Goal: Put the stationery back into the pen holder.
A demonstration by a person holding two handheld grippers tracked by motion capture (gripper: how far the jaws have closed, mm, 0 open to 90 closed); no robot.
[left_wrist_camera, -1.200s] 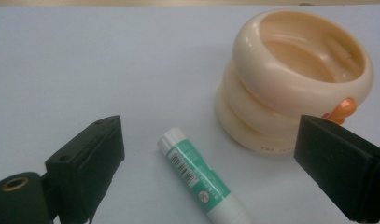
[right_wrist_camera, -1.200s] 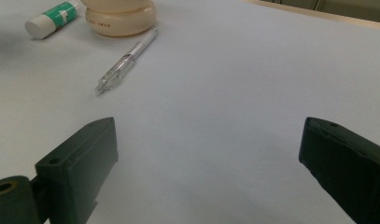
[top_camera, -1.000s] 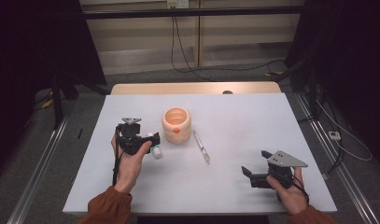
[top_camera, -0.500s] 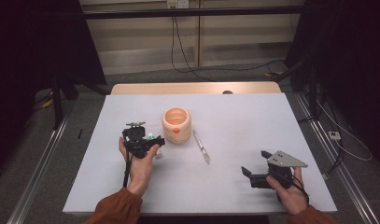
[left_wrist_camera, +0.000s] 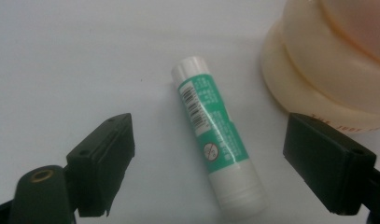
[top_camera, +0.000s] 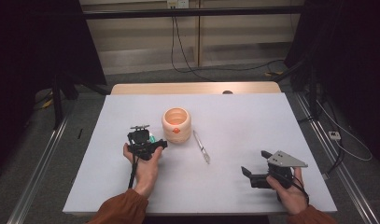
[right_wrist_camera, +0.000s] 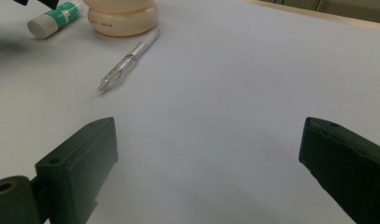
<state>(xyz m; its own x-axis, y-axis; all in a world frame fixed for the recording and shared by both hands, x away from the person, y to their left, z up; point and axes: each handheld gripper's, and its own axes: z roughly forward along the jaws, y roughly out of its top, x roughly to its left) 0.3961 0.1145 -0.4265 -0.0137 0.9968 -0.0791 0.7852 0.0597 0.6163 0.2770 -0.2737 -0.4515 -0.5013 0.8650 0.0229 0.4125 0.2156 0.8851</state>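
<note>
green-and-white plastic glue stick [left_wrist_camera: 214,137] lies flat on the white table [top_camera: 234,186], just beside the peach ribbed cup [top_camera: 176,124]; in the left gripper view its long axis runs up-left to down-right, white end farthest away. the left gripper [left_wrist_camera: 220,172] straddles it, jaws apart and just been closing, pads not touching. a clear pen [right_wrist_camera: 127,62] lies past the cup. well apart, the right gripper [right_wrist_camera: 208,172] stands spread over bare table.

Quick count on the counter [top_camera: 253,116]: one glue stick [left_wrist_camera: 217,140], white with a green label; one peach-coloured round pot [top_camera: 176,124]; one clear pen [top_camera: 201,146]. Add two handheld grippers, left gripper [left_wrist_camera: 211,168] and right gripper [right_wrist_camera: 211,172], each with two black fingers [left_wrist_camera: 103,158].
</note>
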